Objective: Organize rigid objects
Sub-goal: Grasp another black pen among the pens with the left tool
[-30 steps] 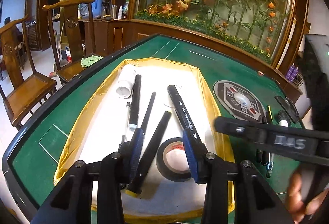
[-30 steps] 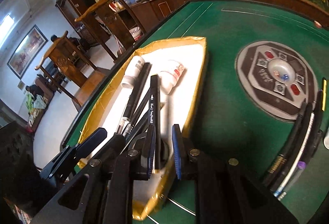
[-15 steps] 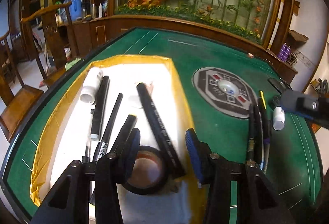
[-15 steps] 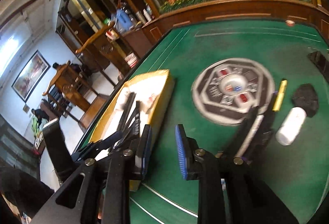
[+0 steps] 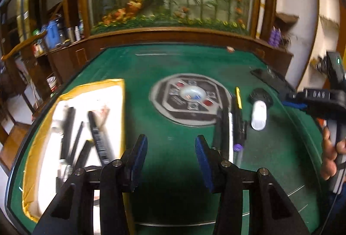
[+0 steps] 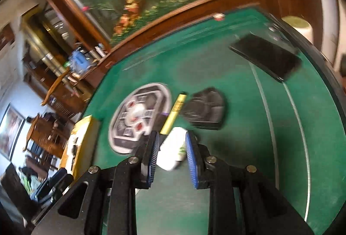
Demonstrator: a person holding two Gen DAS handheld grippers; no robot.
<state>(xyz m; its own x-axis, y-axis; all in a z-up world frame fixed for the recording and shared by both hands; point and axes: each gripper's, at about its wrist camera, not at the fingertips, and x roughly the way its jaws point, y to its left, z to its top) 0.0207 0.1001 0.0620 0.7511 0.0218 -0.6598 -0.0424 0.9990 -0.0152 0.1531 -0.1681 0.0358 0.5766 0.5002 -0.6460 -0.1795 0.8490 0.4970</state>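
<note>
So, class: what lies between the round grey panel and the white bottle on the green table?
In the left wrist view, a row of pens lies between the round grey panel and the white bottle, the yellow pen among them.

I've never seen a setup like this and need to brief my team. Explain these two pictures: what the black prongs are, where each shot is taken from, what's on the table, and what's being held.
There is no robot here. A person holds a handheld two-finger gripper in each hand, and each gripper carries a wide-angle camera looking forward along its blue-padded fingers. One picture comes from the left gripper, the other from the right gripper.

Both look down on a green felt table. On it lie a yellow-edged white tray holding dark pens, a round patterned disc, a row of markers, a yellow pen, a white bottle, a black pad and a dark phone.

The left gripper is open over bare felt, holding nothing. The right gripper's fingers straddle the white bottle, but the blur hides whether they touch it. In the left view, the person's hand holds the right gripper.
</note>
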